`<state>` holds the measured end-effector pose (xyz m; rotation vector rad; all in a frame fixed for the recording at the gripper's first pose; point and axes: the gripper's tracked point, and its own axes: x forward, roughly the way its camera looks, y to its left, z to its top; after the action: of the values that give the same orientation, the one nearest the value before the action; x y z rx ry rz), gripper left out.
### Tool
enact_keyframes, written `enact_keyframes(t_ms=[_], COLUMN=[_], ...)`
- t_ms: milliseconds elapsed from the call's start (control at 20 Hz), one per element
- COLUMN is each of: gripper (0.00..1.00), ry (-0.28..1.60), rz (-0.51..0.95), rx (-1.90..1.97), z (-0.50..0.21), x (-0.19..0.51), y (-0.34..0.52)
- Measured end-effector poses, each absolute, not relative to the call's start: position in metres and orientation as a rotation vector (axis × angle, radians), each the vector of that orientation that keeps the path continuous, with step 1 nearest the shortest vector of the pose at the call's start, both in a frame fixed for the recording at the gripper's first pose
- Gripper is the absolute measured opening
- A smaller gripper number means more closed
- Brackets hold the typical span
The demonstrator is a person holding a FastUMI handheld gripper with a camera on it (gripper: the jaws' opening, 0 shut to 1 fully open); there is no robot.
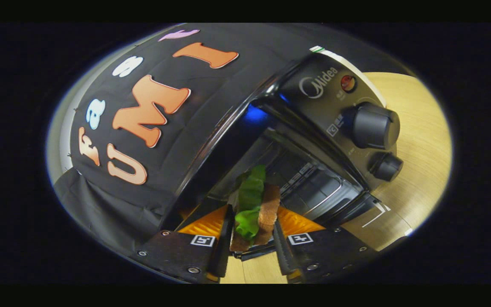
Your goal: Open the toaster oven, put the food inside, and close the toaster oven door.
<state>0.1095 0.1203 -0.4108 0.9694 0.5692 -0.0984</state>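
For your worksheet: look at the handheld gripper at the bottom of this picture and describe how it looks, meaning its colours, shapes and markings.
The gripper has two black, flat, blade-like fingers with finely ridged inner edges. Behind each finger sits a ribbed orange wedge on a black plate fastened with small silver screws. Each plate carries a small square black-and-white marker. No cables or sleeves are visible here.

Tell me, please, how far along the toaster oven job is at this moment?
Done: the toaster oven stands open, its cavity and rack visible. In hand: the gripper is shut on the sandwich, both fingers pressing its bread sides, just in front of the opening. Left: set the sandwich on the rack, release, withdraw, and close the door.
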Motion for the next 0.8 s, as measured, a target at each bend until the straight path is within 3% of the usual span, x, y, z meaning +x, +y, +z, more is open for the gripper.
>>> enact_keyframes(t_ms=[300,450,800], gripper=[0.7,0.89,0.96], ry=[0.612,0.639,0.784], rz=[-0.124,-0.076,0.064], rx=[0.846,0.749,0.577], z=[-0.407,-0.401,-0.389], x=[0.094,0.07,-0.002], y=[0.113,0.108,0.11])
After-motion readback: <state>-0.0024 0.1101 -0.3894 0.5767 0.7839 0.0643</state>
